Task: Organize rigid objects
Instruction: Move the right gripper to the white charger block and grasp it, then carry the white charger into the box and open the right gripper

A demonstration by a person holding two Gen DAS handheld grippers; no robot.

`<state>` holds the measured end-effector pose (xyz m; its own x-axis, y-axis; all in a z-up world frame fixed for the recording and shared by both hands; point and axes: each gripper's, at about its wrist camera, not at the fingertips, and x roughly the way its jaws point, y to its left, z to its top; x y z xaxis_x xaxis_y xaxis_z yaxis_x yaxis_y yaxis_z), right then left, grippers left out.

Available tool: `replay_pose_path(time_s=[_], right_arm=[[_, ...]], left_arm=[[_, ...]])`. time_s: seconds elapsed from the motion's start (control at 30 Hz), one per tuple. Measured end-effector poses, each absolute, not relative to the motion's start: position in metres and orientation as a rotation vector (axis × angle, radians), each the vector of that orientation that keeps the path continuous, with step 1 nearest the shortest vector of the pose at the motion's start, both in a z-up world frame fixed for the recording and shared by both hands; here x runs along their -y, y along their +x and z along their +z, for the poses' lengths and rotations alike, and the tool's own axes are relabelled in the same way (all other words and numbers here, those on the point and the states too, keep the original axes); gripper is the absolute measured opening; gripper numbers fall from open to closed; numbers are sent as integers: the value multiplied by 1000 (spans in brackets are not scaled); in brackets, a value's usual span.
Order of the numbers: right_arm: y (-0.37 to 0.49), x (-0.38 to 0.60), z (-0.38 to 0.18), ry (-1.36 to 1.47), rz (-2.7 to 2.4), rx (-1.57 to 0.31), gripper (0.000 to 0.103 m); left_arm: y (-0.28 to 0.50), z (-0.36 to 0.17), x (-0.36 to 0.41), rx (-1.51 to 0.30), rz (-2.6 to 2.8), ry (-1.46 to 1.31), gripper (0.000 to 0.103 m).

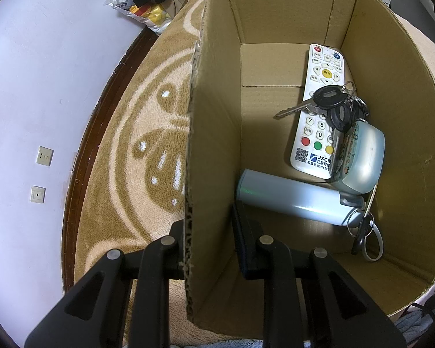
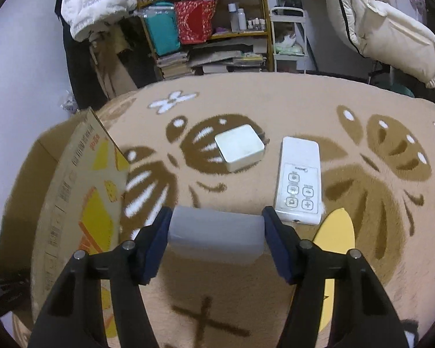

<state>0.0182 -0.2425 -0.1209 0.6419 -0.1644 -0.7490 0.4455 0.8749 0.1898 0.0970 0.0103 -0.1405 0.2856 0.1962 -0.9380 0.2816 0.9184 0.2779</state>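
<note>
Box holds four items, left gripper pinching its wall, right gripper clamping grey block; charger, remote left

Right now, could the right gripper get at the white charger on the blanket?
Probably not yet: the right gripper is shut on a grey block. The way to the charger looks clear, but the jaws are full.

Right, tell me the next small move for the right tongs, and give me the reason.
Probably carry the grey rectangular block left, over the open cardboard box, then let go. The right tongs already grip it between both pads, the left tongs pinch the box wall, and a white remote control, keys and a pale blue cylinder already lie inside.
</note>
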Motion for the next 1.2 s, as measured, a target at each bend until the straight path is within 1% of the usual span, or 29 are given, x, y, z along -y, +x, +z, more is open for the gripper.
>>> replay_pose_path(time_s=[0.17, 0.57, 0.83, 1.2], right_arm=[[15, 228, -91, 356, -304, -692, 66], [14, 165, -32, 220, -101, -498, 66], [19, 133, -30, 168, -14, -493, 66], [21, 121, -46, 182, 48, -536, 66]], left_arm=[[97, -141, -11, -1291, -60, 434, 22], [96, -142, -10, -1293, -62, 433, 22], [96, -143, -9, -1294, -62, 431, 22], [95, -142, -8, -1293, -65, 433, 22]])
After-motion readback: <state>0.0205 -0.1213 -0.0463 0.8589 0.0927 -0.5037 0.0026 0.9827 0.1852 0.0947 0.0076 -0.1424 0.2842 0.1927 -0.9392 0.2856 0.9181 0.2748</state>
